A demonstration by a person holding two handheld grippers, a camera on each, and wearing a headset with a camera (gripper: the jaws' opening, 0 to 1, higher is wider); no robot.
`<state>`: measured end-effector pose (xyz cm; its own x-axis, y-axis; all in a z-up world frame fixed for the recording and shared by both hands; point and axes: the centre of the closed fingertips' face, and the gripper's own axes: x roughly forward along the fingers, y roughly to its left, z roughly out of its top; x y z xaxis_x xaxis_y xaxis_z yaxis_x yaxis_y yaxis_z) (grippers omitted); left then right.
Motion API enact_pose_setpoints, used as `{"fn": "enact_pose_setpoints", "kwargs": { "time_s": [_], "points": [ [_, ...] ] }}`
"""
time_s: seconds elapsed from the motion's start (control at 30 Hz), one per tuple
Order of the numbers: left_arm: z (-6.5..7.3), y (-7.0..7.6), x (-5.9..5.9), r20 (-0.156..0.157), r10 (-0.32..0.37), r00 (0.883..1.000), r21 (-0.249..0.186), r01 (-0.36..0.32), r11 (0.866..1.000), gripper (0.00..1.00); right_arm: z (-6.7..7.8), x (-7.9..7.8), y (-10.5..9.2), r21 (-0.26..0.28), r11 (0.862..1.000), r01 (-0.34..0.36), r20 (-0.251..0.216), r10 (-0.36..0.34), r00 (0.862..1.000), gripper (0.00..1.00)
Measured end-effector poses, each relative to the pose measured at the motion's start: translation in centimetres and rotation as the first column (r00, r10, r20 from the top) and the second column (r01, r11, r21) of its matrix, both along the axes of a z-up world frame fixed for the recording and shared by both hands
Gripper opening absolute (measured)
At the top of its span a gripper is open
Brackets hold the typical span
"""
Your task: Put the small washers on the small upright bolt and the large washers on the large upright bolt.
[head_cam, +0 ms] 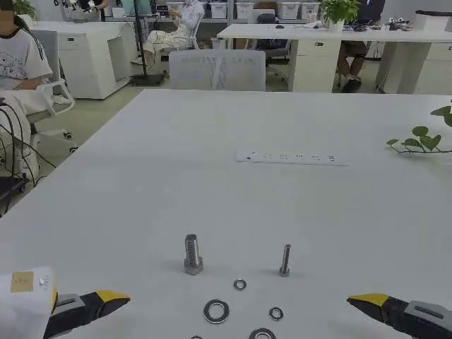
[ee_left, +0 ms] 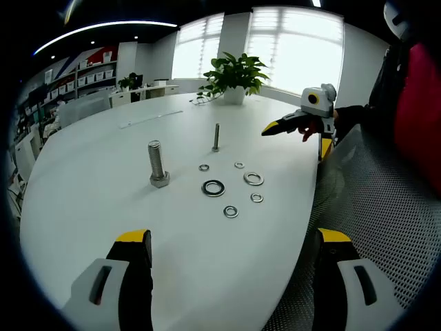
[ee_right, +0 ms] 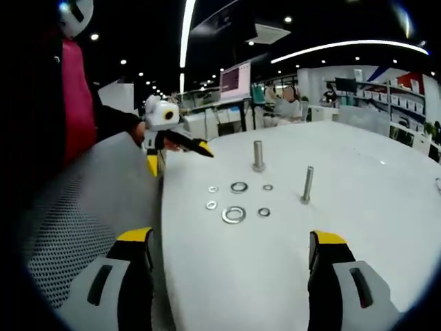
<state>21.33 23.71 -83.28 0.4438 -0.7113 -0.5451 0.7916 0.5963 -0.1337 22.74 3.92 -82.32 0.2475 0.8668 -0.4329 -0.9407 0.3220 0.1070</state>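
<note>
On the white table [head_cam: 212, 191] a large upright bolt [head_cam: 193, 254] stands to the left of a thin small upright bolt [head_cam: 284, 260]. Several loose washers lie flat in front of them, among them a large washer [head_cam: 216, 311] and small washers [head_cam: 240, 284] [head_cam: 276, 313]. My left gripper [head_cam: 106, 302] hovers at the near left edge and my right gripper [head_cam: 371, 304] at the near right edge, both apart from the parts. In the left gripper view my left gripper [ee_left: 234, 238] is open, facing the large bolt [ee_left: 158, 165]. In the right gripper view my right gripper [ee_right: 231, 238] is open and holds nothing.
A white power strip [head_cam: 292, 157] lies mid-table, and a leafy sprig [head_cam: 422, 140] reaches in at the right edge. A grey chair [head_cam: 217, 69] stands at the far side. A seated person [head_cam: 14, 63] is at the left. A potted plant [ee_left: 234, 76] stands on the table.
</note>
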Motion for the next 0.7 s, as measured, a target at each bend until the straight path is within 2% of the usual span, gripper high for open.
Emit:
{"fn": "enact_pose_setpoints", "kwargs": {
  "time_s": [0.7],
  "points": [
    [0.06,-0.01,0.12,-0.006,-0.002,1.0,0.0,0.002,1.0,0.95,-0.1,-0.05,0.08,-0.016,1.0,-0.009,-0.004,0.009,1.0,0.91]
  ]
}}
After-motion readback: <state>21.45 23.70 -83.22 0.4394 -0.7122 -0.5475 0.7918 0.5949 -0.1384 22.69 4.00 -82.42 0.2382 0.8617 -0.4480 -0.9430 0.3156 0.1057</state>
